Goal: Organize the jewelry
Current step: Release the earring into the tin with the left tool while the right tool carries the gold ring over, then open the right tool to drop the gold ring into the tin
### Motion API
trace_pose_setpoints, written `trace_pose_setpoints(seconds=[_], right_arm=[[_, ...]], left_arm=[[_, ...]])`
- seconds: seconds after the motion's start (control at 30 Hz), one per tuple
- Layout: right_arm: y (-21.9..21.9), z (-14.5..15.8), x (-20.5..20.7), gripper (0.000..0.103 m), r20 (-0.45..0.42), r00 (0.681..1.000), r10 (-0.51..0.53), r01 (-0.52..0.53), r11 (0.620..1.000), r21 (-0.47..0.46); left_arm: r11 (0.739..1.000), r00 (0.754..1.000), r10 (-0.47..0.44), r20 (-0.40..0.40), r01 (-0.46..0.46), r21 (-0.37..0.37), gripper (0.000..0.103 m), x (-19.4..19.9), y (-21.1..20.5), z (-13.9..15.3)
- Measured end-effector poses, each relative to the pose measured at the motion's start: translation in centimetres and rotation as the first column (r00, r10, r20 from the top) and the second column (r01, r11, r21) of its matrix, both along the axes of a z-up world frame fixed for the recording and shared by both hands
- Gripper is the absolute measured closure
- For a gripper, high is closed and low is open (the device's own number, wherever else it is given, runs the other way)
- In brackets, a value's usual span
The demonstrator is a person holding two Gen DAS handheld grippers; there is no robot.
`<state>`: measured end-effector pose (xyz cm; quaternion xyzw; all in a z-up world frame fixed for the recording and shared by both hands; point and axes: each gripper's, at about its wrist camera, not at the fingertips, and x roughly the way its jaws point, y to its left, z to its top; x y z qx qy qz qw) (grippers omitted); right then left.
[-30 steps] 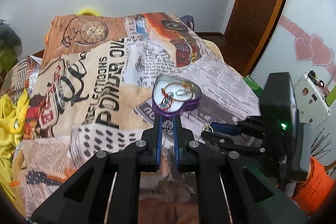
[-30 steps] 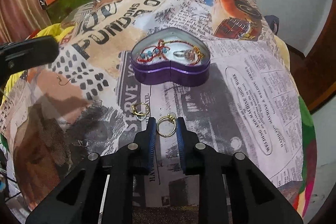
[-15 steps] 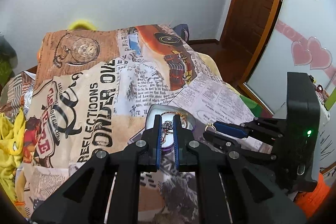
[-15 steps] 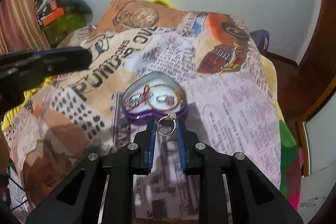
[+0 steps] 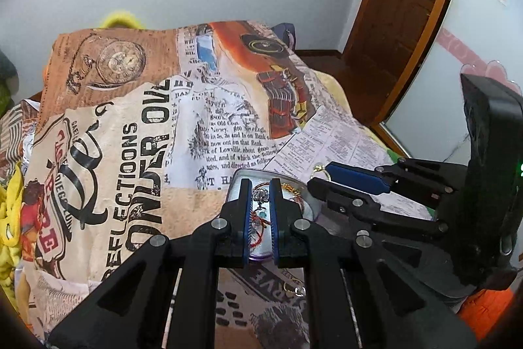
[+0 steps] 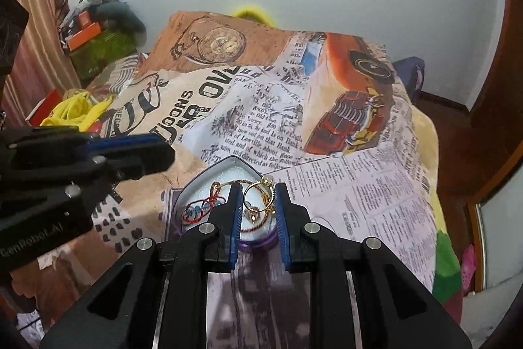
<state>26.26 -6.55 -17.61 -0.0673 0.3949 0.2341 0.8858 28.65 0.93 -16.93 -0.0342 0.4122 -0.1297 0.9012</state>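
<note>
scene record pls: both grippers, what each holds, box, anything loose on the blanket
left gripper: shut on silver charm, above the box
right gripper: shut on gold ring, above the box
heart box: purple, open, holds red cord bracelet and gold chain
loose: small gold piece on blanket near the box
surface: printed blanket on a bed

My matt black plastic right gripper (image 6: 259,191) pinches a shiny gold metal ring (image 6: 258,192); the heart-shaped tin (image 6: 209,172) looks brushed metal, on a soft printed fleece blanket (image 6: 359,185).
</note>
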Motion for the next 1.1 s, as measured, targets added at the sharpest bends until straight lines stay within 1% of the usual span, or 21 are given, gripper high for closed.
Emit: trace_pose_setpoints(seconds=[0.27,0.43,0.53,0.7,0.97,1.03,1.1], right_arm=[[0.6,-1.8,1.5,0.085,-0.082,0.995,0.053,-0.051,0.998,0.021],[1.1,-2.4,1.7,0.085,-0.086,0.994,0.066,-0.067,0.998,-0.009],[1.2,-2.5,1.7,0.085,-0.088,0.994,0.071,-0.072,0.997,-0.013],[1.3,-2.3,1.6,0.085,-0.102,0.991,0.084,-0.086,0.996,-0.017],[1.2,-1.0,0.3,0.083,-0.087,0.993,0.076,-0.08,0.996,-0.035],[1.1,-0.5,-0.1,0.081,-0.076,0.994,0.076,-0.079,0.996,-0.036],[0.9,0.1,-0.6,0.079,-0.065,0.995,0.076,-0.078,0.996,-0.032]], left_arm=[[1.0,0.998,-0.016,-0.054,0.015,-0.011,0.095,1.4,0.0,-1.8],[1.0,0.997,-0.025,-0.071,0.024,-0.016,0.095,1.7,0.0,-2.4],[1.0,0.997,-0.024,-0.068,0.023,-0.019,0.095,1.7,0.1,-2.5],[1.0,0.999,-0.026,-0.039,0.026,-0.007,0.095,1.1,0.0,-1.7],[1.0,1.0,-0.019,-0.015,0.019,-0.007,0.095,-0.3,0.2,0.4],[1.0,1.0,-0.013,-0.009,0.013,-0.003,0.092,-0.8,0.3,0.9],[1.0,1.0,-0.006,-0.002,0.006,0.0,0.087,-1.4,0.5,1.5]])
